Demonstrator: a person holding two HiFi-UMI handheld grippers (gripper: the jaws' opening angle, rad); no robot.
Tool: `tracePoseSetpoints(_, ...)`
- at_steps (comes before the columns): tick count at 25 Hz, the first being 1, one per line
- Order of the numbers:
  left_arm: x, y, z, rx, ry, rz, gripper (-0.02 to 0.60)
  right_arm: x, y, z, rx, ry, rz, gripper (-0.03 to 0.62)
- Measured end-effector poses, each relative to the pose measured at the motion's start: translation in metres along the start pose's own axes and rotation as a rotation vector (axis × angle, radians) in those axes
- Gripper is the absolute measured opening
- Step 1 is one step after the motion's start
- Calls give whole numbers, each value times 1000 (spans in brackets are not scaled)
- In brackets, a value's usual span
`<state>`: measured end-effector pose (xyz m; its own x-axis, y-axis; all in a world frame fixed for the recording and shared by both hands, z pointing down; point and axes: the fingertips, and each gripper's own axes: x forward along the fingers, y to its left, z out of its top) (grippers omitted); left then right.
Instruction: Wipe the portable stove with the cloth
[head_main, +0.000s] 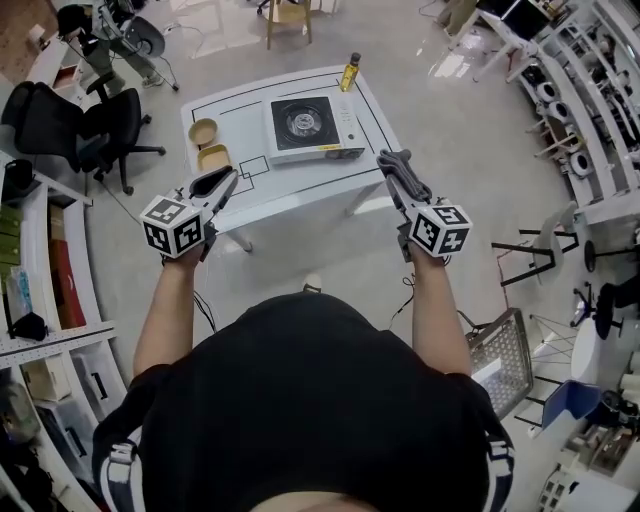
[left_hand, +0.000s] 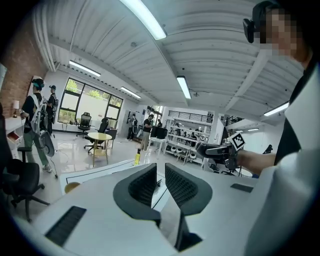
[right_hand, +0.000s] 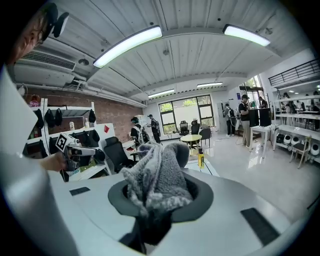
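Note:
The portable stove, silver with a black round burner, sits on the white table ahead of me. Both grippers are raised in the air short of the table's near edge. My right gripper is shut on a fuzzy grey cloth. In the right gripper view the cloth bunches out of the jaws and hides the right gripper's fingertips. My left gripper holds nothing. In its own view the left gripper's jaws stand a narrow gap apart.
A yellow bottle stands at the table's far edge, and two tan bowls sit on its left side. Black office chairs are at the left and a wire basket at the right. People stand far off.

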<state>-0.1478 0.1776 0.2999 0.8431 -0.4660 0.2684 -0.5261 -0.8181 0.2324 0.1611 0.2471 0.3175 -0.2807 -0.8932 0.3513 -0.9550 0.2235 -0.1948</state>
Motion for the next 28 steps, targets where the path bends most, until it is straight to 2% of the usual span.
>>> tracePoseSetpoints(17, 94, 27, 26, -24, 10, 105, 69, 82, -95, 29, 0, 31, 118, 114)
tracePoseSetpoints(28, 138, 34, 23, -46, 26, 128, 69, 111, -125, 26, 0, 68, 174, 114)
